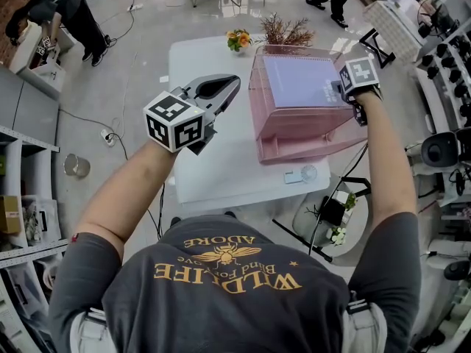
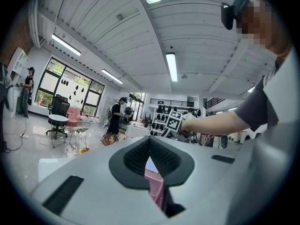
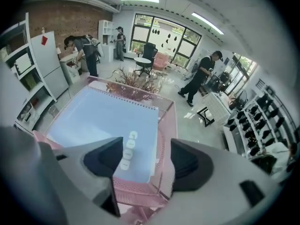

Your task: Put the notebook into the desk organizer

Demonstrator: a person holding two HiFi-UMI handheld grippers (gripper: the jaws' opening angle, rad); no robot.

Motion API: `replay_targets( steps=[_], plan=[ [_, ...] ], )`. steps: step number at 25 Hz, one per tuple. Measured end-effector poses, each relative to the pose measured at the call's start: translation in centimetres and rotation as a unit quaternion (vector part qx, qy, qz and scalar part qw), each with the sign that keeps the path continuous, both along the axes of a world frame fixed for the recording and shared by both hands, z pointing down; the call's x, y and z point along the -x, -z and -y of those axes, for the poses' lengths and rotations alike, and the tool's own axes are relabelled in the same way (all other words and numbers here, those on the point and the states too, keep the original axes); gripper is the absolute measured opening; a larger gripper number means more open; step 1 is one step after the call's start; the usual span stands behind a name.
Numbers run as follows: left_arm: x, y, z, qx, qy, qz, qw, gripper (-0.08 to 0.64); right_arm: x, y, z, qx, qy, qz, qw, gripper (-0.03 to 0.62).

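My right gripper (image 3: pixel 143 161) is spread wide, gripping nothing, astride the notebook (image 1: pixel 298 81) lying inside the desk organizer (image 1: pixel 294 134), spiral edge toward 12 o'clock, long axis 12-to-6; my left gripper (image 1: pixel 232 83) is closed, empty

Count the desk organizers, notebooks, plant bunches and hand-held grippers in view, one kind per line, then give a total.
Desk organizer: 1
Notebook: 1
Plant bunches: 2, orange flowers and dried sprigs
Hand-held grippers: 2, left hand-held gripper and right hand-held gripper
Total: 6
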State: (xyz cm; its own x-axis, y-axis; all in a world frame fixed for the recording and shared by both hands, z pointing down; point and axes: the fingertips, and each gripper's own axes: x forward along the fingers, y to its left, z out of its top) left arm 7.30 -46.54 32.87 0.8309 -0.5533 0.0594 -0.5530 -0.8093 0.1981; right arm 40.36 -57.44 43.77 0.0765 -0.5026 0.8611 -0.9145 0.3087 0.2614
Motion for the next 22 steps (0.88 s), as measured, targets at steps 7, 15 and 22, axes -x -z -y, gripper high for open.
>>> replay_targets(
  steps=[7, 15, 22],
  plan=[
    [1.1, 0.9, -0.3, -0.008, 0.007, -0.008, 0.9999, 0.002, 2.6, 3.8, 0.3, -0.068, 0.014, 0.069, 0.995, 0.302],
    [5.6, 2.8, -2.0, -0.034, 0.027, -0.018, 0.9989, 0.002, 10.7, 12.4, -1.9, -0.207, 0.066, 0.208, 0.954, 0.302],
    [13.2, 5.5, -4.5, -0.068, 0.062, -0.016, 0.9956, 0.002, 22.9, 18.8, -6.7, -0.292, 0.162, 0.318, 0.887, 0.266]
  ],
)
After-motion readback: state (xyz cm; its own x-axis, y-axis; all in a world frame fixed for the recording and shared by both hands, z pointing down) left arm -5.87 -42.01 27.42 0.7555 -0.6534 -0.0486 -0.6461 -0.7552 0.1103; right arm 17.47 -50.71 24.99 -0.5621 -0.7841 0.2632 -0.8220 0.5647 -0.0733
